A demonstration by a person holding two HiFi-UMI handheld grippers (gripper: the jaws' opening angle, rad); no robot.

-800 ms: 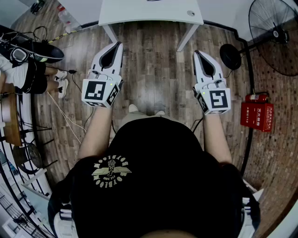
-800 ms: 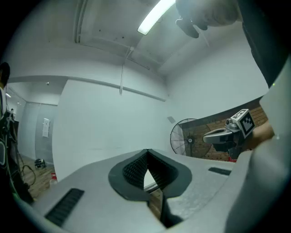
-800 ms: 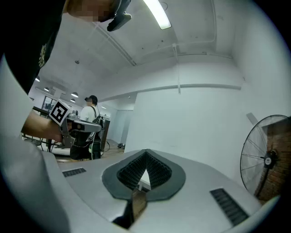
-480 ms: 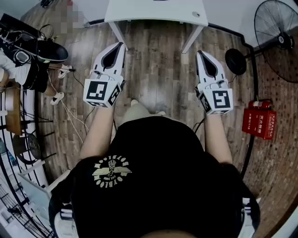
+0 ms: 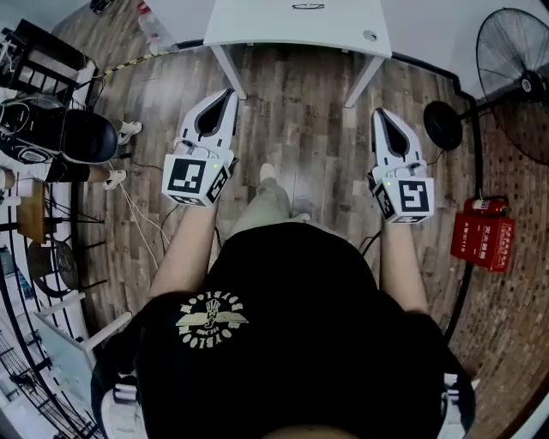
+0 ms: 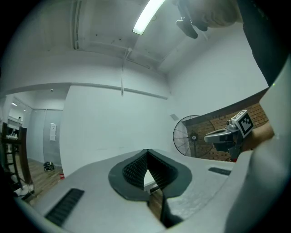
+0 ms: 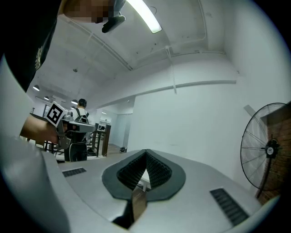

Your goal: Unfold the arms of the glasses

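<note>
Above wood floor [image 5: 300,103]: left tool [image 5: 228,93], right tool [image 5: 378,112] closed, empty.

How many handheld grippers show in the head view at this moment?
2. The left gripper is at the head view's left, the right gripper at its right, both held out over the wooden floor before the white table. None appears hidden.

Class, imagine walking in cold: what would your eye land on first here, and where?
The left gripper and right gripper, white, shut and empty, point level over the wood floor. A white table stands just beyond them; a black fan and a red box sit at the right.
</note>
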